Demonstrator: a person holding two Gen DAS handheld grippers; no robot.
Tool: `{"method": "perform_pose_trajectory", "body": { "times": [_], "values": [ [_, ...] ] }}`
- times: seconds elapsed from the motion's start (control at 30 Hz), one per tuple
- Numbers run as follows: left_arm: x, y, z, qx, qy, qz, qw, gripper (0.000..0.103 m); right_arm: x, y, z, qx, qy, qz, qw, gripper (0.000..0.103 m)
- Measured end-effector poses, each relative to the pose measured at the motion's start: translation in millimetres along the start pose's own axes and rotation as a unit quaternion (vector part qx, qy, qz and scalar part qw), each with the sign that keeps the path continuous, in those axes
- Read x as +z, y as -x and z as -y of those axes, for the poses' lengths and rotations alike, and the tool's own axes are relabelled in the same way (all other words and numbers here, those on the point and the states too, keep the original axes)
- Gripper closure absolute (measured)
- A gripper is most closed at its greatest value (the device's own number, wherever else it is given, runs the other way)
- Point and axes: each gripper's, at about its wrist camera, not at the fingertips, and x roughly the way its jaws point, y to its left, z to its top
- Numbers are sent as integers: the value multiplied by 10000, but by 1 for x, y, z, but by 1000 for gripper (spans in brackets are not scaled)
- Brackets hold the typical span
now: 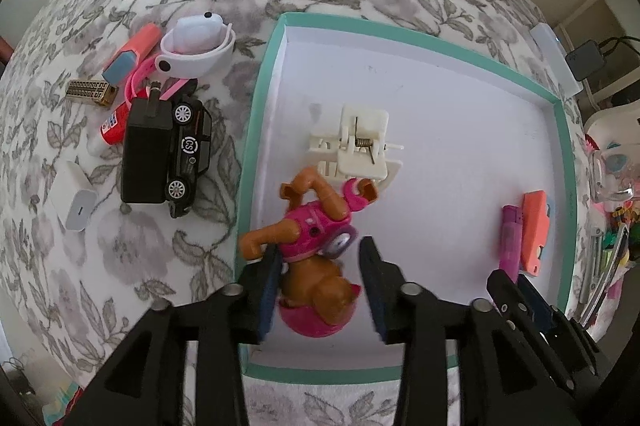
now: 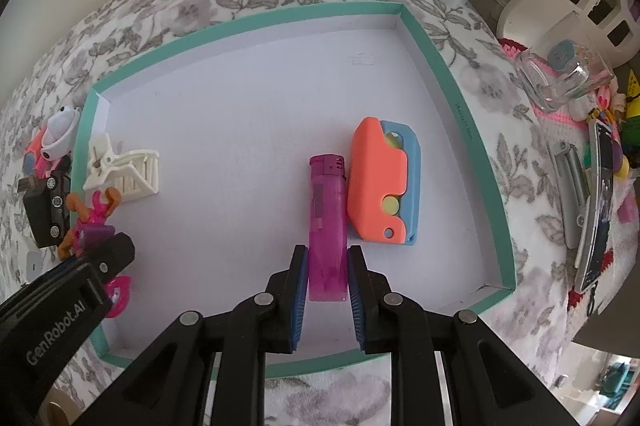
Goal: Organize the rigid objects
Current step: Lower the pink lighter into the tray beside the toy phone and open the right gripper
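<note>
Left gripper (image 1: 320, 278) spread around rigid dog figurine (image 1: 312, 246) inside teal tray (image 1: 256, 129). Right gripper (image 2: 327, 290) pinching slick, light purple lighter (image 2: 327, 226) low on its body, beside the orange cutter (image 2: 380, 181).

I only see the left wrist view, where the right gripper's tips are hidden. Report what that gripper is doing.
Observer: The right gripper is shut on the purple lighter, near its bottom end.
Operator: Describe its neighbour.
Observer: The orange and blue toy alongside shows yellow discs inside.
Operator: Name what's past the tray, right wall.
Observer: A silver clip lies on the floral cloth there.
</note>
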Motion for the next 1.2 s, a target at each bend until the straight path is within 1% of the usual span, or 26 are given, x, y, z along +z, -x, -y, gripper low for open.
{"method": "perform_pose_trajectory", "body": {
  "times": [0.07,0.17,0.37,0.4,0.43,0.47,0.5,0.53,0.73,0.8,0.87,0.93,1.07,1.13,1.2],
  "values": [
    [-1,1,-3,-45,39,-6,10000,50,1,1,0,-15,21,20,10000,82],
    [-1,5,-8,-96,89,22,9999,44,1,3,0,-34,37,47,10000,81],
    [2,13,-14,-220,140,33,9997,42,2,14,1,-51,23,172,9998,80],
    [1,15,-12,-233,141,43,9996,42,2,15,1,-53,18,186,9998,79],
    [1,17,-13,-255,145,57,9996,40,2,17,2,-65,11,213,9998,76],
    [0,19,-13,-278,151,74,9995,36,2,18,2,-73,2,237,9997,73],
    [0,20,-13,-300,159,92,9994,33,1,20,3,-73,-9,261,9996,72],
    [1,23,-14,-329,165,120,9993,27,1,21,4,-67,-17,279,9996,72],
    [0,34,-17,-505,179,191,9984,25,2,29,7,-51,-100,480,9988,72],
    [-1,34,-18,-589,184,160,9980,24,3,31,9,-42,-134,523,9985,72],
    [-2,34,-18,-671,152,109,9976,19,4,32,11,-44,-166,550,9983,72],
    [-1,32,-16,-695,132,67,9975,18,4,33,12,-56,-190,573,9982,72],
    [-3,26,-20,-724,230,-146,9970,18,4,31,13,-75,-210,534,9983,72],
    [-3,29,-20,-699,168,-103,9974,18,3,31,12,-68,-207,534,9983,72],
    [-3,35,-17,-660,44,26,9978,11,3,32,13,-63,-214,554,9982,72]
  ]
}}
